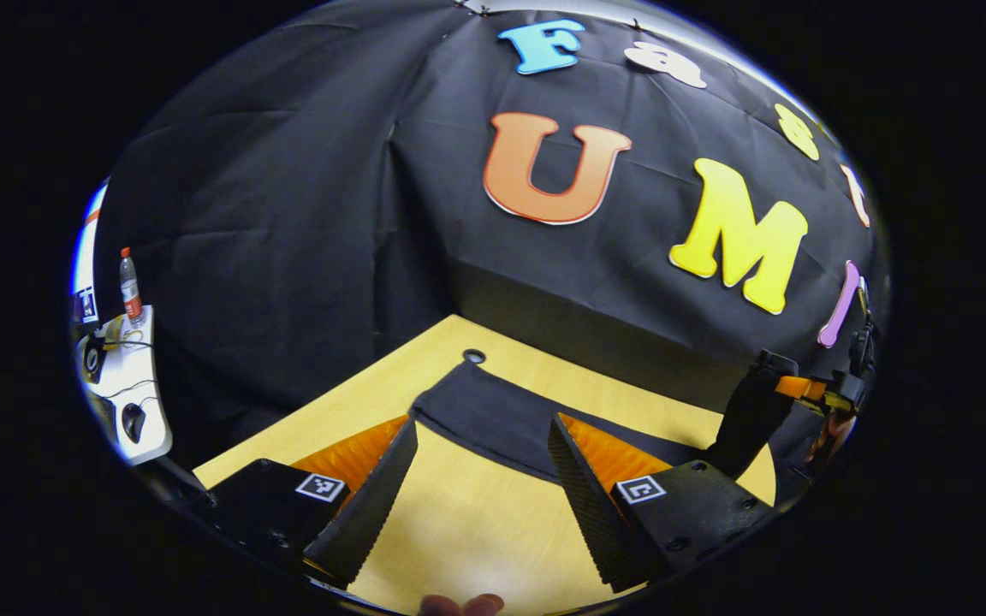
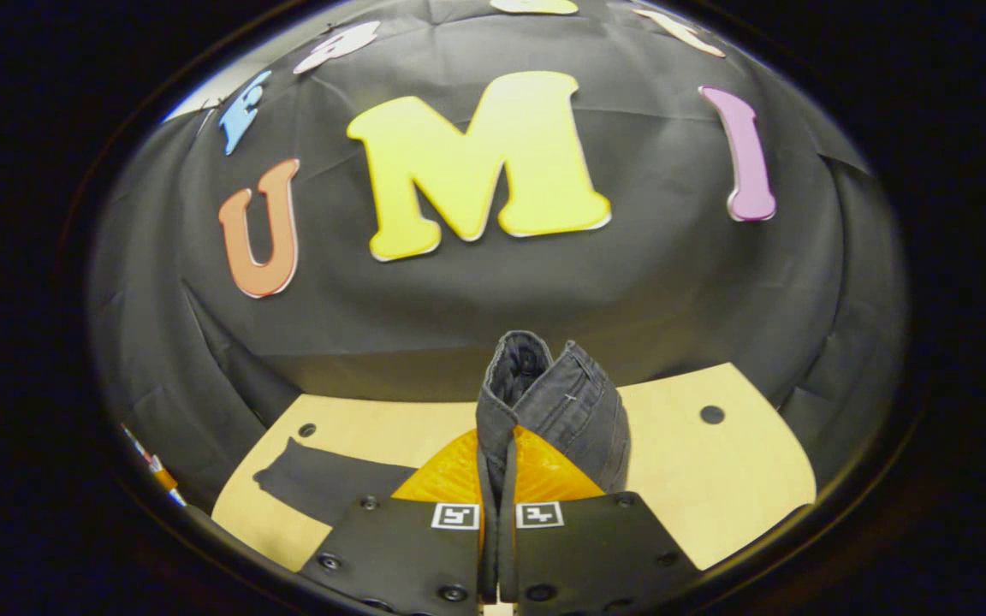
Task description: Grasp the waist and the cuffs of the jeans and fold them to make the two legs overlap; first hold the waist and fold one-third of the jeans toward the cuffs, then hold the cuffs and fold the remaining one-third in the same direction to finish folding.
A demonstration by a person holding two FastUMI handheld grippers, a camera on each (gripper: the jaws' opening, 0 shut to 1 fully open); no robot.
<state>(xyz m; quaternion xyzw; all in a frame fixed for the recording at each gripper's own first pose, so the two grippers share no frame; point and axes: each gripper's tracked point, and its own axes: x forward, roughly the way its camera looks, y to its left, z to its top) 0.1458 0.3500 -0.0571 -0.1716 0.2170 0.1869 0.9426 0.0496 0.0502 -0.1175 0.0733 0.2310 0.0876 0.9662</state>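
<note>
Dark jeans point(image 1: 501, 419) lie in a flat strip across the light wooden table point(image 1: 476, 530). My left gripper point(image 1: 483, 423) is open just above the table, and the near edge of the strip runs between its fingertips. In the right gripper view, my right gripper point(image 2: 500, 445) is shut on a bunched end of the jeans point(image 2: 561, 402), held up off the table; I cannot tell if it is the waist or a cuff. The rest of the jeans point(image 2: 322, 479) lies flat at the left. In the left gripper view, the right gripper point(image 1: 754, 411) shows at the far right.
The table point(image 2: 715, 488) has small round holes point(image 1: 473, 356) point(image 2: 712, 414) near its back edge, with the black booth wall right behind. A white side desk point(image 1: 129, 402) with a bottle point(image 1: 129, 287) stands far left. Fingertips of a hand point(image 1: 461, 605) show at the bottom edge.
</note>
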